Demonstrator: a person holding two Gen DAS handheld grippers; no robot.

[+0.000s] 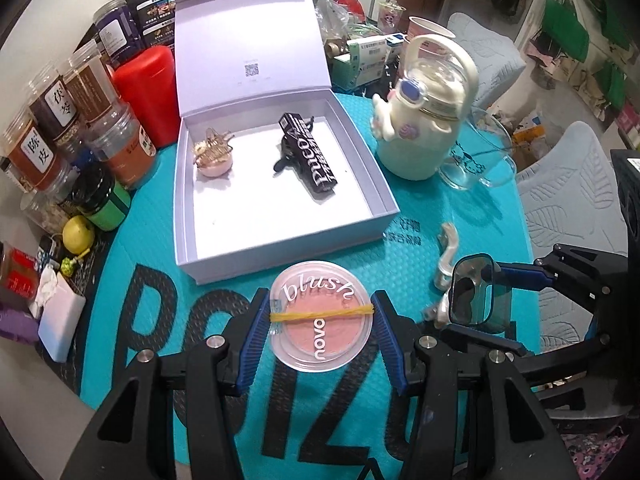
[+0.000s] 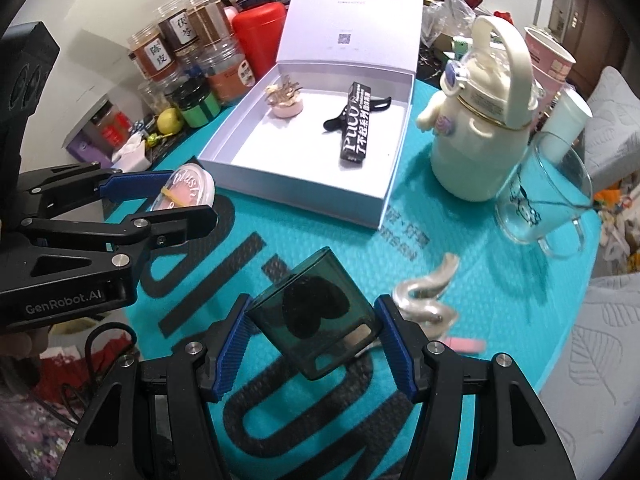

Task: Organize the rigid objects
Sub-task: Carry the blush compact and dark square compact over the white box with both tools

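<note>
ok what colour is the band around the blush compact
Yellow: a rubber band across the pink blush compact, clearest in the left wrist view.

Right gripper (image 2: 316,334) fingers clamp dark green case (image 2: 316,320); left gripper (image 2: 176,204) pinches blush compact (image 2: 188,190) — white box (image 2: 320,196) beyond.

Counts: 1 open white box (image 1: 280,236) with 3 items inside: 1 gold hair clip (image 1: 213,151), 1 black clip (image 1: 285,158), 1 black Puco tube (image 1: 311,158). Outside: 1 blush compact (image 1: 321,316), 1 smoky square case (image 2: 316,316), 1 silver claw clip (image 2: 426,294), 1 cream bottle (image 1: 424,128), 1 glass mug (image 2: 548,196), 1 red canister (image 1: 146,94).
</note>
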